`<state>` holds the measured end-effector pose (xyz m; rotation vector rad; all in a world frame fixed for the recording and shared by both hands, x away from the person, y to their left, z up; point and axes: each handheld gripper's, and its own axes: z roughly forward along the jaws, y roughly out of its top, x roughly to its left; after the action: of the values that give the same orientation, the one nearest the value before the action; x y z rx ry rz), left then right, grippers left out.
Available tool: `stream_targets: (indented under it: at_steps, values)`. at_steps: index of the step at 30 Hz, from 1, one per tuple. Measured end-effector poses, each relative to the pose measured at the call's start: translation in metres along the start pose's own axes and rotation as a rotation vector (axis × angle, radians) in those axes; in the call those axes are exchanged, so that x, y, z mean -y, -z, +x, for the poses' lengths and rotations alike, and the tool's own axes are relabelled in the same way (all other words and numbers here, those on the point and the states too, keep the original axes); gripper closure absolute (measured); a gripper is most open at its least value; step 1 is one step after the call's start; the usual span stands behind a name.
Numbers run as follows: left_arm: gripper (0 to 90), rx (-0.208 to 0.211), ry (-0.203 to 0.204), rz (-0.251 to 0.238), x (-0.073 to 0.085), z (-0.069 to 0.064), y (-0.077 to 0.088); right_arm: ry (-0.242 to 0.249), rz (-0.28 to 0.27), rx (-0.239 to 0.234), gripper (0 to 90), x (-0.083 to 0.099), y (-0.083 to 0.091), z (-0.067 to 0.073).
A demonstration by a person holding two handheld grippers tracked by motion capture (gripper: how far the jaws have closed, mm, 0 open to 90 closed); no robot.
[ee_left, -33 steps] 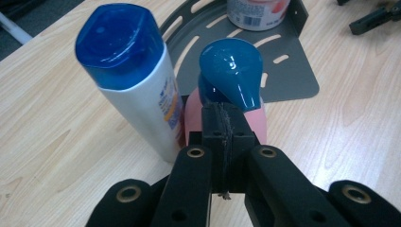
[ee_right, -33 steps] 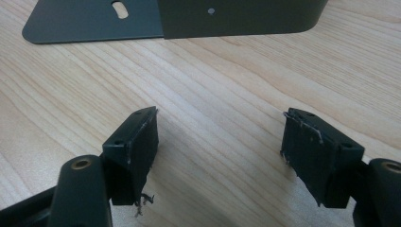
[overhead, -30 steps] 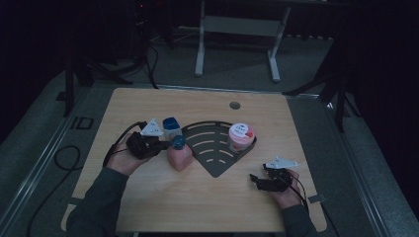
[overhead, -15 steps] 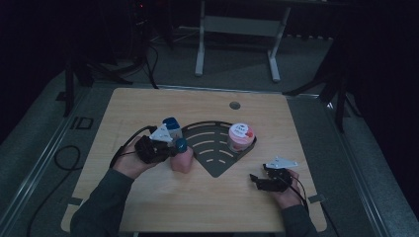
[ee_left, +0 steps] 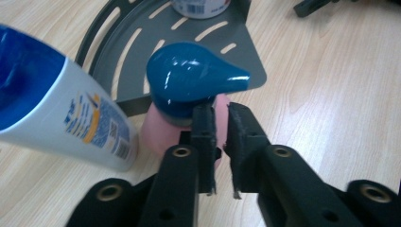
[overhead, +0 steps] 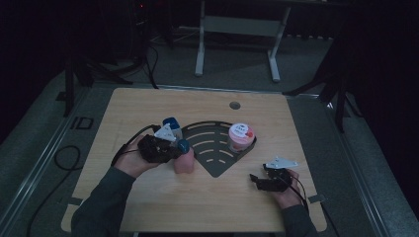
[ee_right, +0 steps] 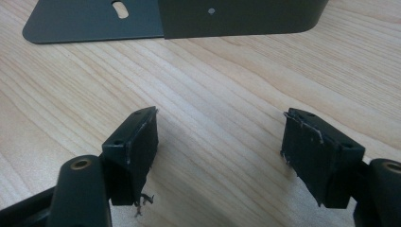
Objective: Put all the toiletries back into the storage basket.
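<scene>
By tray: pink bottle point(ee_left: 163, 127), blue cap point(ee_left: 191, 78)

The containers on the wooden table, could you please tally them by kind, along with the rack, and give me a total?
Pink bottle with a teal cap, standing by the rack's edge: 1
White bottle with a blue end, lying on its side: 1
Pink tub with a white lid, standing on the rack: 1
Dark grey slotted metal corner rack: 1
Total: 4
</scene>
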<state>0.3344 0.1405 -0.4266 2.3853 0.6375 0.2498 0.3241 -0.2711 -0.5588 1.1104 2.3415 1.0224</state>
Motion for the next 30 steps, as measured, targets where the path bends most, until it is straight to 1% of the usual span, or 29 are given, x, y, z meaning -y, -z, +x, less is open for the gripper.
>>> stream_targets:
  at_steps: [1,2,4,5,7,8,10,11,13,14,16,19,20,21,24,30]
  values:
    - [75.6,0.001,-0.001,0.003,0.0,0.0,0.0,0.0,0.0,0.0,27.2,0.0,0.0,0.0]
    - [73.1,-0.009,-0.001,0.009,-0.001,0.0,-0.001,0.0,0.001,0.0,27.2,0.0,0.0,0.0]
    - [68.1,-0.001,-0.001,0.007,-0.003,0.0,-0.001,0.002,0.001,0.0,27.2,0.0,0.0,0.0]
    - [63.9,-0.008,0.001,0.011,-0.005,0.0,-0.001,0.002,0.0,0.0,27.2,0.0,0.0,0.0]
    - [62.2,-0.014,0.001,0.015,-0.006,0.0,-0.001,0.001,0.0,0.0,27.2,0.0,0.0,0.0]
    - [59.0,-0.022,0.005,0.014,-0.006,0.0,-0.001,0.001,0.0,0.0,27.2,0.0,0.0,0.0]
    - [58.6,-0.021,0.005,0.017,-0.005,0.001,-0.001,0.001,0.0,0.0,27.2,0.0,0.0,0.0]
    - [55.5,-0.032,0.005,0.019,-0.005,0.001,-0.001,0.002,0.0,-0.001,27.1,0.0,0.0,0.0]
    - [53.6,-0.032,0.009,0.016,-0.005,0.002,-0.001,0.002,0.0,-0.001,27.1,0.0,0.0,0.0]
    - [53.6,-0.044,0.01,0.018,-0.006,0.002,-0.001,0.002,0.0,-0.001,27.1,0.0,0.0,0.0]
    - [50.5,-0.056,0.007,0.02,-0.007,0.002,-0.002,0.002,0.0,-0.001,27.1,0.0,0.0,0.0]
    - [46.0,-0.055,0.012,0.027,-0.008,0.004,-0.005,0.002,0.0,-0.001,27.1,0.0,0.0,0.0]
    - [46.0,-0.053,0.012,0.03,-0.008,0.005,-0.006,0.002,0.0,-0.001,27.1,0.0,0.0,0.0]
    - [43.2,-0.054,0.015,0.033,-0.008,0.005,-0.007,0.003,0.0,-0.001,27.1,0.0,0.0,0.0]
    - [41.2,-0.06,0.017,0.046,-0.009,0.007,-0.011,0.002,0.0,-0.001,27.0,0.0,0.0,0.0]
    - [35.1,-0.068,0.027,0.044,-0.011,0.009,-0.015,0.003,0.0,-0.001,26.8,0.0,0.0,0.0]
